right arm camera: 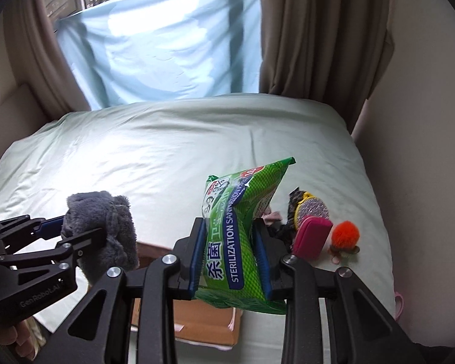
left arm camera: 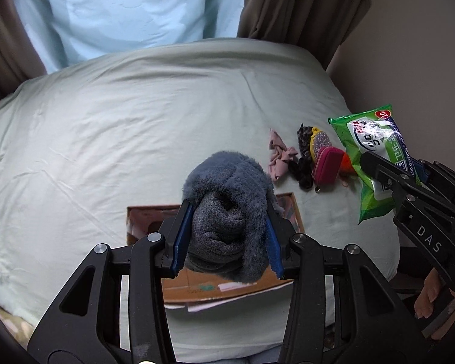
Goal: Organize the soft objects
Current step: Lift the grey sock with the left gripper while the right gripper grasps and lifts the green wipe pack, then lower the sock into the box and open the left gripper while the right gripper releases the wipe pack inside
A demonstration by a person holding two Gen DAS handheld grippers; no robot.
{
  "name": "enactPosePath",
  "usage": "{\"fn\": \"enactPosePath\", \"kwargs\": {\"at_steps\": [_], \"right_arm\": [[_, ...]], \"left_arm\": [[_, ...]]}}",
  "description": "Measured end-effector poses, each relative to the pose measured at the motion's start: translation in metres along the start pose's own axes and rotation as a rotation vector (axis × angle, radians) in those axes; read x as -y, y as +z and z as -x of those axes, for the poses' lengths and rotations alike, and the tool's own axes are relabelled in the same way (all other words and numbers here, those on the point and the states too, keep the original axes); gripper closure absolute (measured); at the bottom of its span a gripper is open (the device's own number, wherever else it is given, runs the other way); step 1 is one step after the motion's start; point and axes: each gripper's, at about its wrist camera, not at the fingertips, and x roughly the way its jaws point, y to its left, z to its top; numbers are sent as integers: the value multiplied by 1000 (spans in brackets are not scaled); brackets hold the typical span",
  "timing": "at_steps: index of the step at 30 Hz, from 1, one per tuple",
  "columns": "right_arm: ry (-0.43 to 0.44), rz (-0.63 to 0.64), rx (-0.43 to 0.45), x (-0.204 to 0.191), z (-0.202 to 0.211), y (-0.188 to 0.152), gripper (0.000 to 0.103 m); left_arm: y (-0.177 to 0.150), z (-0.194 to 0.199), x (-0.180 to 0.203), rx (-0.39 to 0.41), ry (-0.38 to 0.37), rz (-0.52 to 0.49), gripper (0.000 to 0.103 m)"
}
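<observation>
**Two grippers, each holding one soft item above a bed**

The left gripper had its two blue-padded fingers closed around one fluffy grey rolled sock bundle, held at the six o'clock part of the left wrist view, above one open brown cardboard box resting on the pale green bedsheet.

The right gripper had its two fingers pressed against the sides of one green plastic pack of sanitizing wipes, lifted clear of the sheet.

At three o'clock from the box, a small cluster lay on the sheet: one pink fabric scrunchie, one dark patterned scrunchie, one round glittery coin purse with a yellow rim, one magenta zipped pouch, and one orange fluffy pom-pom.

At twelve o'clock, two brown curtains framed one light blue cloth.
</observation>
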Motion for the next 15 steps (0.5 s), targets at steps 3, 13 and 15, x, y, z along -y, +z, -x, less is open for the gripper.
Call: {"fn": "enactPosePath", "kwargs": {"at_steps": [3, 13, 15], "right_arm": [[31, 2, -45, -16, -1, -14, 75], [62, -32, -238, -51, -50, -67, 75], [64, -49, -275, -54, -64, -74, 75]], "left_arm": [[-18, -5, -13, -38, 9, 8, 64], [-58, -61, -55, -211, 9, -19, 64], [-62, -74, -61, -239, 7, -30, 64]]}}
